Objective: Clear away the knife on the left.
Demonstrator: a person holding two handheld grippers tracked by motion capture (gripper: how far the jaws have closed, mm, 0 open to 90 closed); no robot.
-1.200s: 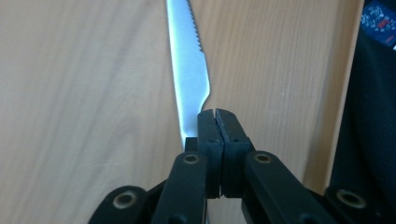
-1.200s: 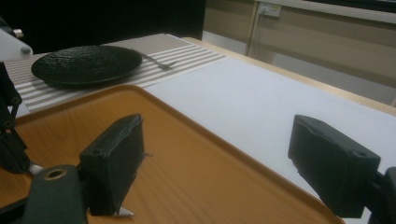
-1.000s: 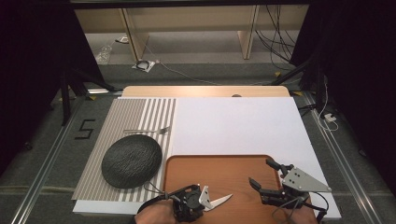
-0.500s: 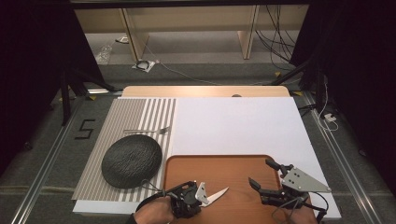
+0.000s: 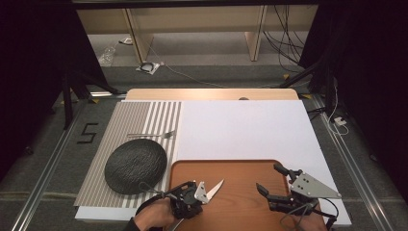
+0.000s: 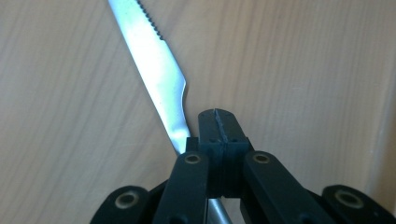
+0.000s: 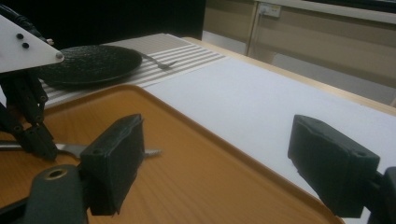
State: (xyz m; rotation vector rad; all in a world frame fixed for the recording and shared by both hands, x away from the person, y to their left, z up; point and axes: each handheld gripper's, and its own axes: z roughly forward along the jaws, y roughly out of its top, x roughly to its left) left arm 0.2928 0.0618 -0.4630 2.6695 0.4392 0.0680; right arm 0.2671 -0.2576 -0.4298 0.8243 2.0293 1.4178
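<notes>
Left claw (image 5: 199,191) sits near-left over the tray (image 5: 240,202), jaws pressed together on the knife (image 5: 214,189). The left gripper view shows what the high view can't: the jaw tips meet flush, with the knife's neck clamped at their left side and the handle passing under them, and the serrated blade (image 6: 154,70) runs up and away over the tray wood (image 6: 303,70). In the high view the blade points right and a bit far, over the tray's near-left part.

Right claw (image 5: 273,182) is near-right, jaws wide apart, nothing between them. The right gripper view shows both pads (image 7: 116,163) spread over the tray's (image 7: 196,154) right rim, with the white surface (image 7: 261,102) beyond. Same view catches the left claw (image 7: 44,147) from the side, knife (image 7: 107,151) held low and level just over the tray.

Count: one tray, one knife, one plate (image 5: 136,165), one fork (image 5: 151,135), two claws.

Tray holds no loose item; the knife is over it, whether it touches the wood can't be told. Plate is left of the tray on the striped mat (image 5: 144,115), bare. Fork lies just beyond the plate on the mat, tines to the right.
</notes>
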